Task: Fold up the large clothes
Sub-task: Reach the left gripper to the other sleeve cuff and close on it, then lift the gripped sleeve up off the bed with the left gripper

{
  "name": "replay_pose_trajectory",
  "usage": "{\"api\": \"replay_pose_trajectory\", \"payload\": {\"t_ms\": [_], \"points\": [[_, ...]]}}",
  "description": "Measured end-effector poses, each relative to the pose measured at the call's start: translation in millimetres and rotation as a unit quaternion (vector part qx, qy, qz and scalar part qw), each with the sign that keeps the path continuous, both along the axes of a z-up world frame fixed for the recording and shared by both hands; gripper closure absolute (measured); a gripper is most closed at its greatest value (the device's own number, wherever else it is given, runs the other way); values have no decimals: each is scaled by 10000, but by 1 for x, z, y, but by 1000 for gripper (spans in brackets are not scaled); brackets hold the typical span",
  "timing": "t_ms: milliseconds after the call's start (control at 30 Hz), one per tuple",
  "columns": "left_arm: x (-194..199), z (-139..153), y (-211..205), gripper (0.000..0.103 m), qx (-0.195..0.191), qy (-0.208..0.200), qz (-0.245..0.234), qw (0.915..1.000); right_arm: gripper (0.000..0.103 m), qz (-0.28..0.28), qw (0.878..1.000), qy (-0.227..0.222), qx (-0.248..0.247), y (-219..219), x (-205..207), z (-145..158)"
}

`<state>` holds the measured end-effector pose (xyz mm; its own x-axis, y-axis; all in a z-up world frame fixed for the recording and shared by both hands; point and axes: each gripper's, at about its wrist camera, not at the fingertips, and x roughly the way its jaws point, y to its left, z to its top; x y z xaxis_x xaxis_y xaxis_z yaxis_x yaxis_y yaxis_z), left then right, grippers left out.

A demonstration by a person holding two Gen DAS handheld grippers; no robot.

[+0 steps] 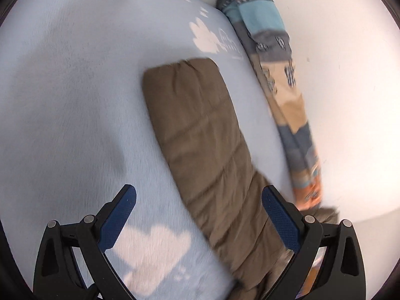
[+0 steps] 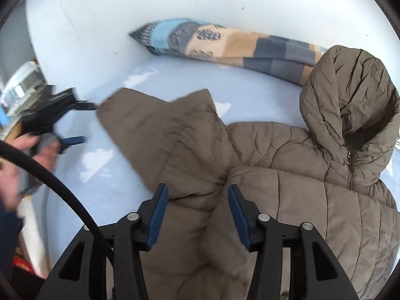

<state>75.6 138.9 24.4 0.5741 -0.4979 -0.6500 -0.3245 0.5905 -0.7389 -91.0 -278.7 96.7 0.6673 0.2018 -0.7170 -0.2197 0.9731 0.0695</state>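
A brown quilted jacket (image 2: 287, 175) lies on a light blue bedspread (image 2: 175, 75), its hood (image 2: 350, 95) at the right and one sleeve (image 2: 160, 130) stretched out to the left. My right gripper (image 2: 197, 187) hovers over the fold where the sleeve meets the body, with its jaws apart and no pad pressing on the fabric. In the left wrist view the same sleeve (image 1: 200, 130) runs up the frame, and my left gripper (image 1: 198, 192) stands wide open over its lower part. The right wrist view shows the left gripper (image 2: 82, 122) in a hand (image 2: 15, 165), beside the cuff.
A rolled patchwork blanket (image 2: 225, 45) (image 1: 275, 75) lies along the white wall (image 2: 225, 0) behind the jacket. The bedspread (image 1: 75, 100) carries white cloud prints. A black cable (image 2: 62, 187) crosses the lower left. Cluttered items (image 2: 22, 85) stand past the bed's left edge.
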Motion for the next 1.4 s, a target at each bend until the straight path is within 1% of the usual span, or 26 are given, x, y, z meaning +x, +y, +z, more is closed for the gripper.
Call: {"api": "replay_pose_trajectory", "payload": {"t_ms": [67, 133, 167, 200, 233, 267, 333, 533, 600, 700, 867, 900, 933, 967, 1000, 1033, 1067, 1100, 1200, 1300, 1400], "points": [[4, -6, 9, 2, -134, -57, 151, 9998, 47, -6, 10000, -48, 62, -1, -9, 3], [11, -12, 13, 2, -183, -102, 206, 9996, 47, -14, 9999, -73, 138, -6, -14, 4], [15, -13, 12, 2, -163, -93, 171, 9997, 47, -3, 9999, -66, 107, -8, -15, 3], [20, -15, 10, 3, -108, -99, 119, 9998, 47, -48, 10000, -83, -24, -9, -15, 2], [23, -16, 8, 3, -37, -134, 79, 9999, 47, -94, 9998, -85, -133, -11, -13, 1], [28, -15, 7, 3, 58, -168, 56, 9998, 47, -95, 9998, -32, -153, -13, -4, 0], [35, -12, 5, 3, 124, -231, 96, 9996, 47, -213, 9996, 94, -150, -20, 8, -6], [47, -20, 13, 3, 58, -277, 331, 9991, 47, -372, 9986, 283, -253, -25, 37, -17], [50, -20, 11, 4, 87, -371, 322, 9988, 47, -410, 9984, 291, -254, -23, 43, -18], [57, -21, 11, 4, -13, -538, 276, 9982, 47, -439, 9984, 288, -202, -21, 47, -20], [61, -30, 16, 4, -202, -744, 399, 9962, 47, -410, 9984, 366, -155, -18, 49, -29], [62, -29, 15, 6, -216, -807, 414, 9956, 47, -409, 9983, 369, -165, -17, 49, -30], [64, -29, 14, 12, -212, -871, 393, 9952, 47, -398, 9984, 374, -163, -17, 49, -30], [65, -29, 13, 31, -191, -919, 335, 9950, 47, -396, 9984, 370, -168, -17, 49, -31], [68, -30, 12, 59, -172, -929, 247, 9952, 47, -409, 9983, 367, -182, -16, 49, -31], [70, -32, 12, 76, -204, -900, 190, 9956, 47, -408, 9983, 377, -173, -16, 50, -32], [72, -38, 13, 86, -355, -848, 121, 9957, 47, -397, 9983, 382, -162, -16, 50, -32], [70, -40, 14, 86, -414, -846, 146, 9954, 47, -395, 9984, 374, -166, -16, 50, -33], [68, -37, 15, 86, -348, -885, 111, 9954, 47, -420, 9984, 369, -131, -17, 51, -34], [66, -27, 12, 87, -258, -999, 80, 9946, 47, -439, 9984, 360, -50, -16, 51, -34], [63, -10, 9, 88, -86, -1160, 30, 9932, 47, -438, 9986, 290, -10, -15, 50, -30]]}}
